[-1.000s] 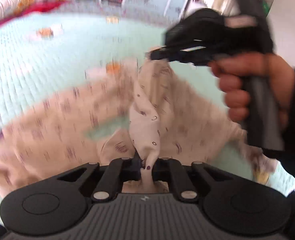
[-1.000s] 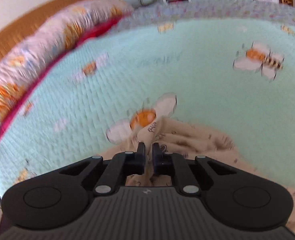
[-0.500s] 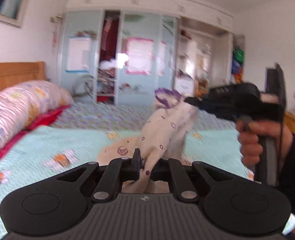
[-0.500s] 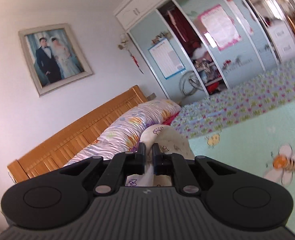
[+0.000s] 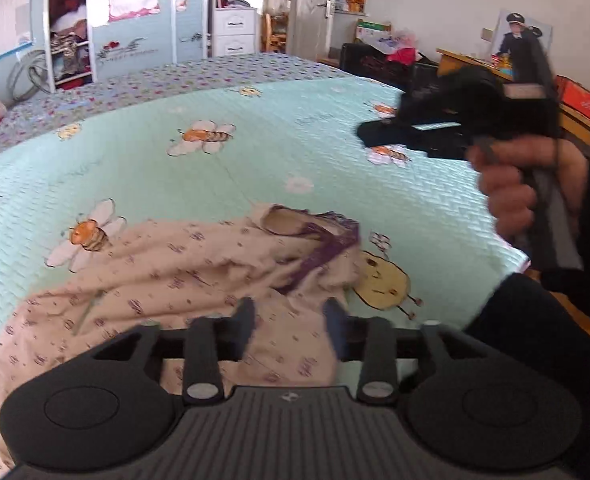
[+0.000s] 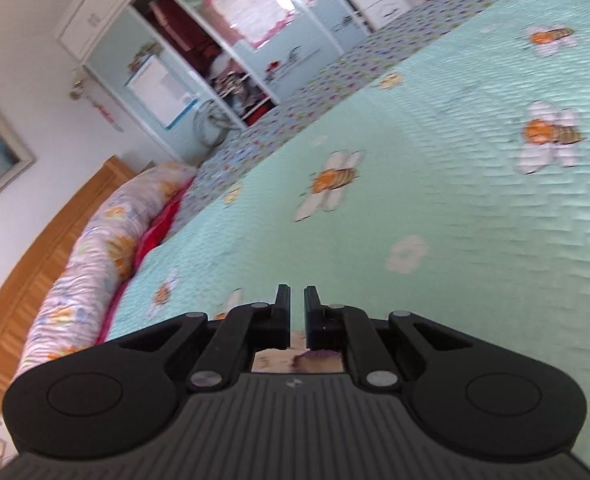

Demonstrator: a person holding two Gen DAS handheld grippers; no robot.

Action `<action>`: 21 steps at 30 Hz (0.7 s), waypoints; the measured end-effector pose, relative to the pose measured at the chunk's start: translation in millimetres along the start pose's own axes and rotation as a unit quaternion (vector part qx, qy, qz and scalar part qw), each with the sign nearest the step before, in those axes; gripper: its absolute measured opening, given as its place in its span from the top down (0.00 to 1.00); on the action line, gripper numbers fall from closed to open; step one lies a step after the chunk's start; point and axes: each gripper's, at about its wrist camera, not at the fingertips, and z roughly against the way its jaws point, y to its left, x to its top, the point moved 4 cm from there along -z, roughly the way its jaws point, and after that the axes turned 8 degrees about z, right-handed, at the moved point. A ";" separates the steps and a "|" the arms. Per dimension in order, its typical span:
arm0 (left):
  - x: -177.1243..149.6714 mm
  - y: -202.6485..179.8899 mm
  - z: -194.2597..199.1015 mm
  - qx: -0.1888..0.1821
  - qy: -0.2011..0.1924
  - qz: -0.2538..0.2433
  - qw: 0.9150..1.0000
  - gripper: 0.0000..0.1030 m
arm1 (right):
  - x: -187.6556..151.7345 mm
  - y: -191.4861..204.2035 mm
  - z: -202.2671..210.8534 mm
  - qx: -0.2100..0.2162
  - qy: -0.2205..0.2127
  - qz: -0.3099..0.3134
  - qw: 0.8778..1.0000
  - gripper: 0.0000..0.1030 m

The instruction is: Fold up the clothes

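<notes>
Bedroom scene: a mint quilted bedspread point(image 5: 223, 184) printed with bees covers the bed, with a wardrobe point(image 5: 75, 28) at 11 o'clock and a wooden headboard point(image 6: 35, 264) at 9 o'clock in the right wrist view. Cream garment point(image 5: 183, 272) with small purple motifs and a purple neckband lies crumpled on the bedspread from 6 to 8 o'clock of the left wrist view, its neck opening uppermost near centre. Left gripper point(image 5: 291, 320) hangs over the near edge of the cloth; its jaws are opening, and cloth shows between the fingers without being pressed. Right gripper point(image 6: 297, 312), seen from the left wrist view at 2 o'clock in the person's hand point(image 5: 519, 196), is raised well clear of the garment; its fingers stand nearly together with nothing visibly pinched, only bedspread beyond the tips, and a sliver of cream and purple cloth shows below it at 6 o'clock. Judged risk: the garment sits bunched rather than flat, so a fold begun now would trap wrinkles and come out lopsided. Heavy blur suggests fast hand travel, so a hasty regrasp could catch two layers or miss the hem. A snagged neckband could drag the whole piece across the bed
</notes>
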 end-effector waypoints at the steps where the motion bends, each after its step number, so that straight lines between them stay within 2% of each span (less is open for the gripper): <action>1: 2.8 1.9 -7.7 0.003 0.002 0.005 1.000 0.50 | 0.4 -1.3 1.6 0.004 0.000 0.007 1.000 0.87; 3: 0.2 2.8 -24.4 0.003 0.018 0.007 1.000 0.50 | 1.7 1.8 -5.2 0.013 0.020 0.025 0.999 0.84; 4: -1.3 3.1 -32.7 0.003 0.027 0.008 1.000 0.50 | 1.6 5.0 -12.0 0.016 0.036 0.036 0.999 0.71; 6: -12.4 0.8 -40.1 0.017 0.042 -0.005 0.999 0.50 | -4.6 10.6 -27.0 0.005 0.055 0.064 0.996 0.55; 9: -28.8 1.9 -57.2 0.051 0.078 -0.002 0.996 0.50 | -16.7 15.9 -54.6 -0.020 0.087 0.109 0.990 0.53; 10: -36.2 0.3 -59.3 0.063 0.087 -0.002 0.994 0.50 | -20.4 16.7 -64.1 -0.028 0.101 0.121 0.987 0.46; 12: -44.1 -3.7 -60.7 0.081 0.090 -0.019 0.992 0.50 | -29.1 21.7 -82.3 -0.038 0.123 0.151 0.980 0.40; 16: -45.7 -6.3 -52.8 0.098 0.069 -0.056 0.991 0.49 | -50.7 38.1 -110.2 -0.067 0.157 0.242 0.955 0.39; 21: -34.7 16.1 -64.0 0.080 0.064 -0.047 0.994 0.49 | -64.2 40.4 -115.1 -0.083 0.155 0.313 0.933 0.41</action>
